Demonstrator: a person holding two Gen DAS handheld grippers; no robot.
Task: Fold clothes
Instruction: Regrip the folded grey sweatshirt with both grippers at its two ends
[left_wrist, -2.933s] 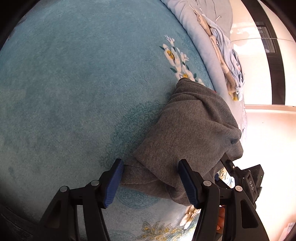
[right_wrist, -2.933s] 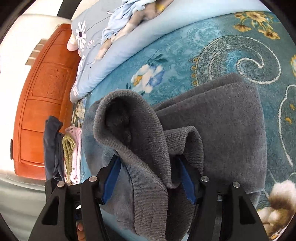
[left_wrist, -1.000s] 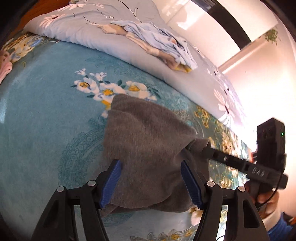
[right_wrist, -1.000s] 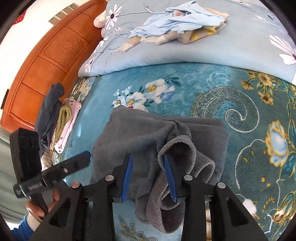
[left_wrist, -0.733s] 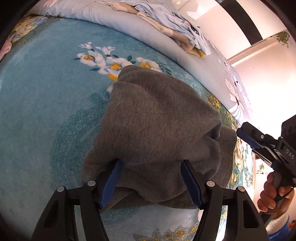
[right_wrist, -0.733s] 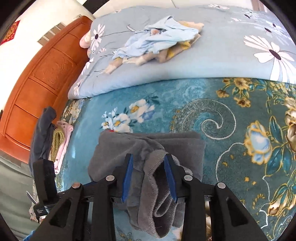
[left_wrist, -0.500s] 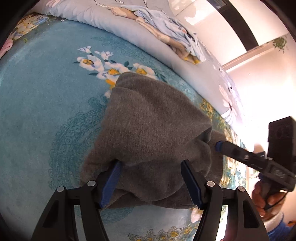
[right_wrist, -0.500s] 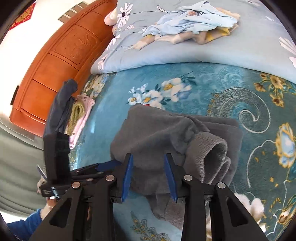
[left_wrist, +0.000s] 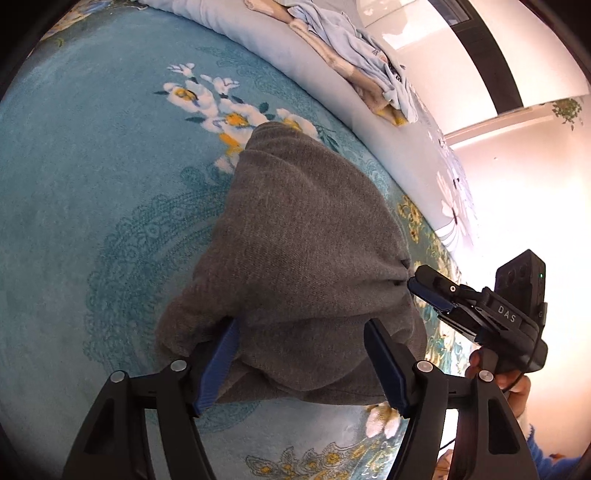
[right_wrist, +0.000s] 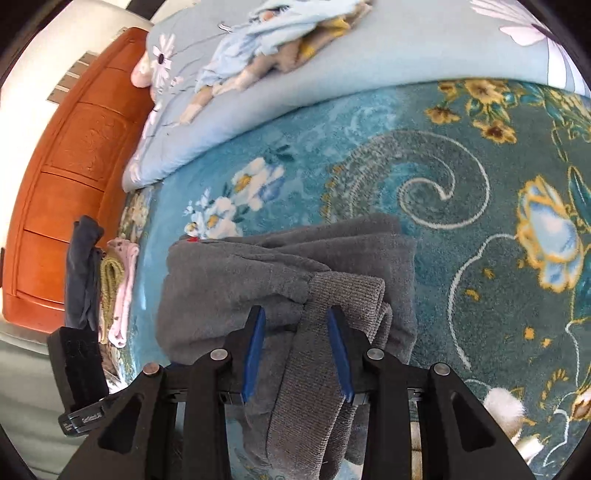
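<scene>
Left gripper (left_wrist: 301, 363) wide, straddling the grey sweater (left_wrist: 306, 251) at lower center to pin it, right gripper (right_wrist: 297, 349) narrow around the ribbed cuff (right_wrist: 343, 291), likely tucking it.

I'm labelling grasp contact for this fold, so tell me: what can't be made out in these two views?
- Left wrist view: whether the left tool pinches the grey garment or only straddles it; the cloth drapes over its fingers.
- Right wrist view: the garment's near edge, cut off by the bottom of the frame behind the right tool.
- Right wrist view: how many pieces are in the folded stack; too small.
- Both views: what kind of garment it is.
</scene>
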